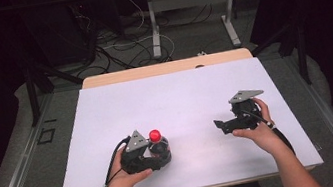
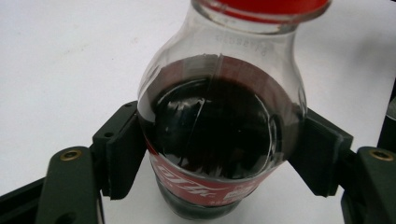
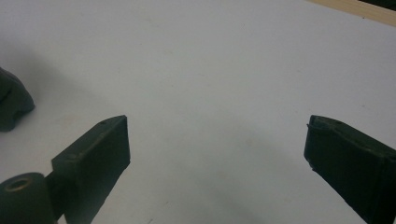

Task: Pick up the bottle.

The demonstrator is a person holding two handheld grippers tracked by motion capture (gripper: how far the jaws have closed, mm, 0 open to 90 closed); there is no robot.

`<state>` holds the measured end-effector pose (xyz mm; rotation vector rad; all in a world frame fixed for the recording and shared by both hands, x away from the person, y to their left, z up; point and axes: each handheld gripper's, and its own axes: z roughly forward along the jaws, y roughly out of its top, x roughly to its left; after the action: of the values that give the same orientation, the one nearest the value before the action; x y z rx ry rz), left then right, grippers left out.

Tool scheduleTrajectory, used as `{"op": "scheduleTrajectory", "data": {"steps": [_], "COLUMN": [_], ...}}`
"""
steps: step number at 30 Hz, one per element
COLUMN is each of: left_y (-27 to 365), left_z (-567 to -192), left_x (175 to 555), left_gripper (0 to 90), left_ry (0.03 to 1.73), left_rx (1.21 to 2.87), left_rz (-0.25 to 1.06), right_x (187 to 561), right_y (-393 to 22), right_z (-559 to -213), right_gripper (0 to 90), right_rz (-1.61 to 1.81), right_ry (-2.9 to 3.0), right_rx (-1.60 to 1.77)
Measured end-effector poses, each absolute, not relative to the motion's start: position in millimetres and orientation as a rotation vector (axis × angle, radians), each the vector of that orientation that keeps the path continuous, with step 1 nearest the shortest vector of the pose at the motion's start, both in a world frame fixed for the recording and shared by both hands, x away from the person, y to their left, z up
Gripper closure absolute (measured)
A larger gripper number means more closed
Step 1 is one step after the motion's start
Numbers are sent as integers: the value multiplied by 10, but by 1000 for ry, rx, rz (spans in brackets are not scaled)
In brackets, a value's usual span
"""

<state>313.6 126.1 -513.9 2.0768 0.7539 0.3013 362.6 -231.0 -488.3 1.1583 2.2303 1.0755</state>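
Dark room with cables on the floor behind, and a white surface up front. The cola bottle stands upright near the front-left, and the left tongs are clamped on its body, pads pressing both sides. So I'd say the grab is done, while lifting or uncapping is still left. Right tongs hang wide open, well apart.

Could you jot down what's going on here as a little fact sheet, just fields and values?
Held thing: cola bottle, red cap, dark drink inside
Bottle pose: upright on the white table
Left gripper: jaws pressed on both sides of the bottle's body
Right gripper: jaws wide apart, nothing between them
Right gripper's place: off to the bottle's right, apart from it
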Motion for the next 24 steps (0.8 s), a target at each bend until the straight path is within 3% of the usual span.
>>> {"op": "scheduleTrajectory", "data": {"steps": [14,24], "left_y": [1311,1311], "left_z": [-5134,-5154], "left_x": [3144,3148], "left_gripper": [266,267], "left_ry": [772,759], "left_rx": [2088,2081], "left_rz": [227,250], "right_x": [3634,3630], "right_y": [-2283,-2292], "right_z": [-4915,-4912], "right_gripper": [66,67], "right_rz": [1074,1076], "right_ry": [2238,2229], "right_rx": [1158,1168]}}
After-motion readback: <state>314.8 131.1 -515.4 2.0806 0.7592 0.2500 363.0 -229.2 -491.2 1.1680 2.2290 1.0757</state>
